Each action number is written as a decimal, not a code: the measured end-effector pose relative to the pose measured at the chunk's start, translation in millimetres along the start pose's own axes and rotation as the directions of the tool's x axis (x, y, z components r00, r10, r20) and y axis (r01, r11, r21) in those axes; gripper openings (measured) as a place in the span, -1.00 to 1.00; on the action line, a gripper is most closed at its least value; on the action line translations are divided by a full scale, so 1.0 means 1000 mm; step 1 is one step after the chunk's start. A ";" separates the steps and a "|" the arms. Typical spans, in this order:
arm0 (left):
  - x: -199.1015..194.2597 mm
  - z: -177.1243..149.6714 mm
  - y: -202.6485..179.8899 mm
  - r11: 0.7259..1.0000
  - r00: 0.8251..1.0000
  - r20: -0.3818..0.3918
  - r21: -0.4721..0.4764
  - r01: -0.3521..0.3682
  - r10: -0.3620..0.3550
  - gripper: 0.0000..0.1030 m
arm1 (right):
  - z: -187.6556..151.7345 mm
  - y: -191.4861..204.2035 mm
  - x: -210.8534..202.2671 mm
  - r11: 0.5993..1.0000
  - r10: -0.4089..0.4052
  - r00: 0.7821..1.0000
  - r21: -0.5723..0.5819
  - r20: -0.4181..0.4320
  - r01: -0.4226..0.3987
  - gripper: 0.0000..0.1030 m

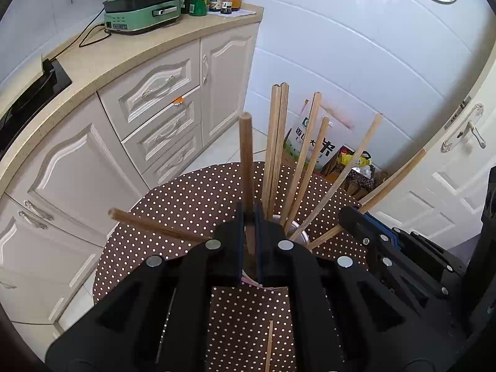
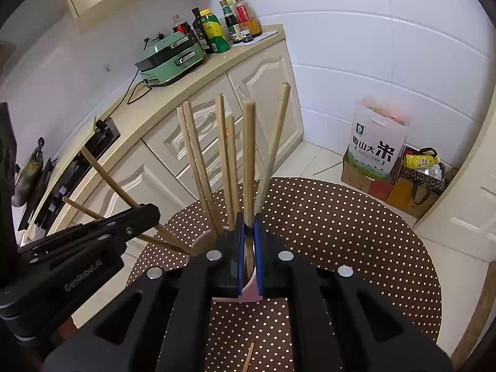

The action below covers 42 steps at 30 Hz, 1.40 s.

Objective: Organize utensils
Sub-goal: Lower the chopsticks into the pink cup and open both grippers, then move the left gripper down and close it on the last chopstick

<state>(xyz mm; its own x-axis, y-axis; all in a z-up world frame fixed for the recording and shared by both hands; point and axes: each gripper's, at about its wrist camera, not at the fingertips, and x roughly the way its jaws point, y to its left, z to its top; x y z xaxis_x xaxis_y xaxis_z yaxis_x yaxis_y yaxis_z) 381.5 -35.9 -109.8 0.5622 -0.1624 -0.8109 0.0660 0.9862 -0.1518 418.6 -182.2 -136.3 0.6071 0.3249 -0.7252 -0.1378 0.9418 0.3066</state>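
Dotted table fills the lower frame. Cup of chopsticks sits mid-frame on it. My left gripper pinches one chopstick; my right gripper pinches another stick, both over the cup.

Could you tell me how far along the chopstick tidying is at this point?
Mostly done: several chopsticks already stand in the cup. In hand: each gripper, left and right, is shut on one chopstick over the cup. Left: one chopstick still lies on the table.
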 end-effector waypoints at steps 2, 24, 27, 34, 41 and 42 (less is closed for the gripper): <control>0.000 -0.001 -0.001 1.000 1.000 -0.006 0.006 0.007 -0.007 -0.86 | 0.001 -0.002 0.002 1.000 0.008 1.000 0.012 -0.010 -0.008 -0.87; -0.030 -0.016 -0.004 1.000 1.000 0.023 0.031 0.002 -0.003 0.15 | -0.007 -0.025 -0.035 0.992 -0.047 0.999 0.114 0.014 0.045 -0.18; -0.034 -0.019 -0.004 0.999 1.000 0.028 0.036 -0.004 0.003 0.15 | -0.011 -0.025 -0.043 0.993 -0.055 0.998 0.110 0.023 0.052 -0.18; -0.051 -0.035 -0.008 0.999 0.999 0.037 0.046 -0.022 0.021 0.15 | -0.026 -0.024 -0.062 0.992 -0.068 0.997 0.113 0.032 0.064 -0.17; -0.061 -0.053 -0.007 0.998 0.999 0.024 0.050 -0.034 0.033 0.21 | -0.040 -0.024 -0.076 0.989 -0.093 0.995 0.114 0.025 0.090 -0.06; -0.061 -0.055 -0.007 0.998 0.999 0.020 0.050 -0.035 0.034 0.22 | -0.042 -0.023 -0.077 0.989 -0.096 0.995 0.116 0.024 0.093 -0.05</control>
<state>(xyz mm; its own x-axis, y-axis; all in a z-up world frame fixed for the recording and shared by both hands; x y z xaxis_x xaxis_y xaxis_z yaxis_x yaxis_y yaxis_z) 301.0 -34.5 -90.3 0.5804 -0.1283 -0.8042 0.0872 0.9916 -0.0952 342.5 -225.2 -113.7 0.6358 0.2306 -0.7366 0.0106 0.9516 0.3071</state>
